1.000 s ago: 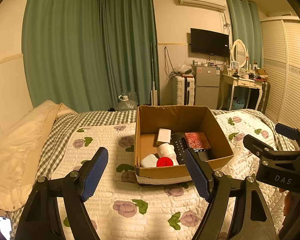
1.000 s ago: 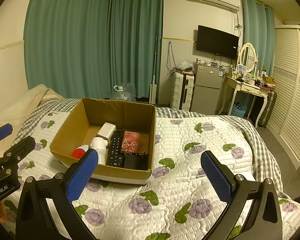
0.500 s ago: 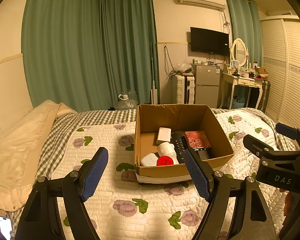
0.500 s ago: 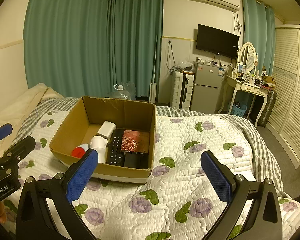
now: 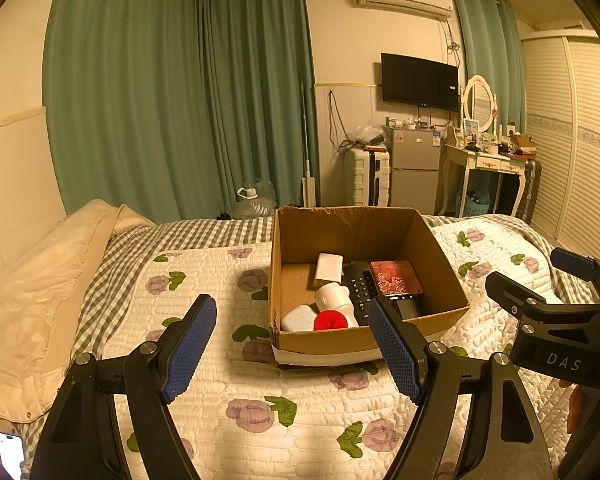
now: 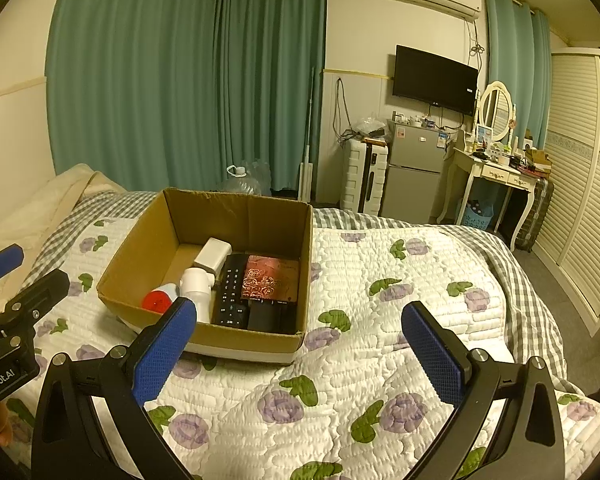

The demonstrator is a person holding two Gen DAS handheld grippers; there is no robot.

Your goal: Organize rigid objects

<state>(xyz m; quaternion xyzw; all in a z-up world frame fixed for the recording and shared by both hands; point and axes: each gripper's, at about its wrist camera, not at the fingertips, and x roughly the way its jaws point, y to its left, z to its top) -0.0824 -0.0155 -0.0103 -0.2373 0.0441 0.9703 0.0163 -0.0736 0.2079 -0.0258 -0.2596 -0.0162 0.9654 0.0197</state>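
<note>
An open cardboard box (image 5: 440, 248) (image 6: 140, 240) sits on the quilted bed. Inside lie a white charger block (image 5: 328, 269) (image 6: 213, 258), a white bottle with a red cap (image 5: 331, 320) (image 6: 158, 302), a white earbud case (image 5: 299, 318), a black remote (image 5: 360, 290) (image 6: 231, 290) and a red patterned case (image 5: 396, 278) (image 6: 271, 280). My left gripper (image 5: 292, 344) is open and empty, held above the quilt in front of the box. My right gripper (image 6: 298, 354) is open and empty, in front of and right of the box.
The floral quilt (image 6: 380, 300) covers the bed, with a cream duvet (image 5: 28, 288) at the left. A phone (image 5: 10, 454) lies at the bed's lower left. A fridge (image 6: 414, 176), suitcase (image 6: 364, 180) and dressing table (image 6: 496, 176) stand beyond the bed.
Both views have shifted only slightly; the box sits a touch higher in the right wrist view. Both grippers stay open and empty.
</note>
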